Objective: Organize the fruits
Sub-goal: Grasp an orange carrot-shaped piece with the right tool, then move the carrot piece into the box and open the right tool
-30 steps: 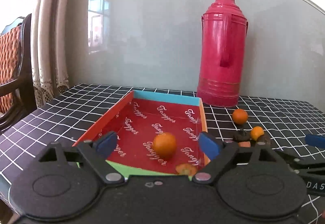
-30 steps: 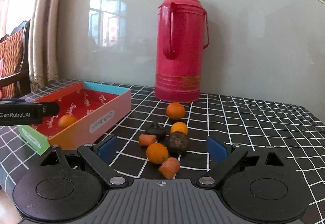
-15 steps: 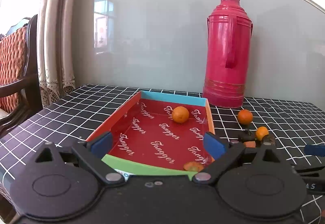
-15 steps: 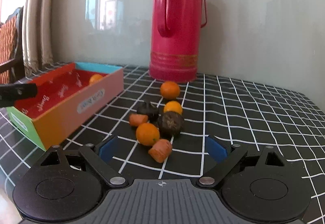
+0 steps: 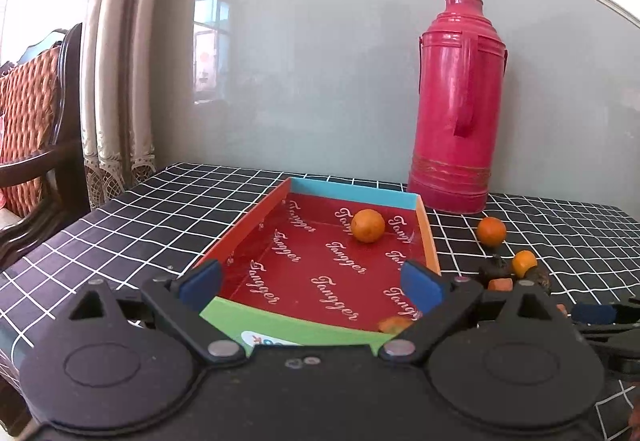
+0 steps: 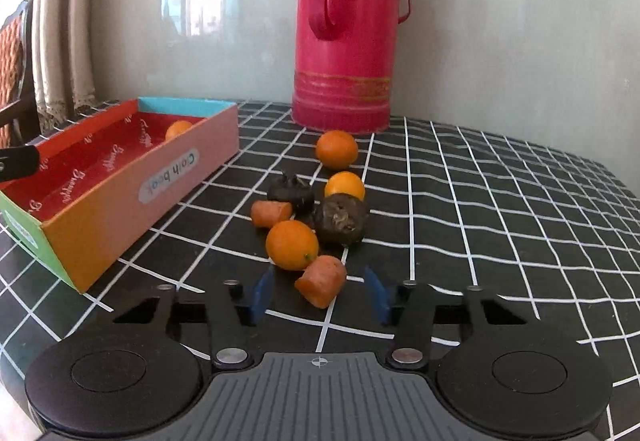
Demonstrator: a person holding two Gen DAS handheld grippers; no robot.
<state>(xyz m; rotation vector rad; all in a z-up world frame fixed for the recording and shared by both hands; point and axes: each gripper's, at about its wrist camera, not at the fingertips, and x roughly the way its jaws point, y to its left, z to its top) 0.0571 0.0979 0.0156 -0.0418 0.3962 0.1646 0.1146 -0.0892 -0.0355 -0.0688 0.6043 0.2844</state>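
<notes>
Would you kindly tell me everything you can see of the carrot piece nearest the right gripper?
The carrot piece is a short orange stub, matte and slightly rough, with one flat cut end facing the camera. It lies on its side, tilted, on the black checked tablecloth, at the near edge of the fruit cluster. Its far end meets or nearly meets the orange behind it. It sits between the blue pads of the right gripper, whose fingers are closing; gaps on both sides show that they are not yet touching it.
</notes>
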